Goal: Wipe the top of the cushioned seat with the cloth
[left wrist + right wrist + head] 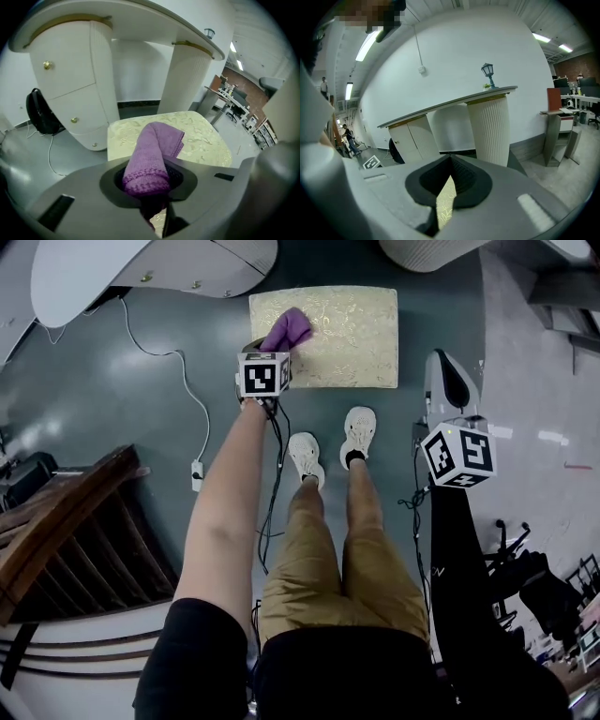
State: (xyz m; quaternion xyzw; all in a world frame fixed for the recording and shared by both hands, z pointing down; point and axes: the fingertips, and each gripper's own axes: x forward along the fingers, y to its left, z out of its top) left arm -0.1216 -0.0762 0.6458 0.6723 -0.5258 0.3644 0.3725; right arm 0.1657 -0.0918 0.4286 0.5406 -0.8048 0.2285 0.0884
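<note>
In the head view, a white desk [141,268] curved across the top left, at about 10 o'clock from the person's feet. A white cable [183,381] ran down from it over the grey floor [94,390] to a plug block [197,472]. At 8 o'clock stood a dark wooden frame [66,521].

The person's bare left arm [225,512] reached forward toward 12 o'clock. At its end the left gripper [266,352] was clamped on the purple cloth [151,154]. The left gripper view showed the cloth bunched and folded between the jaws, its free end draped forward onto the cushioned seat [352,343]. On the seat's pale gold patterned top, the cloth lay at about 9 o'clock from the centre, close to the left edge. The gripper itself sat at 7 o'clock from the cloth, over the seat's near left corner.

Two white shoes [333,446] stood on the floor at 6 o'clock from the seat, just beside its near edge.

At 4 o'clock from the seat and well apart from it, the right gripper [449,168] hung over the floor. Its jaws were closed together with nothing between them. Beyond them its view showed the desk's fluted white pedestal [490,129] and a small lamp [488,71] on top.
</note>
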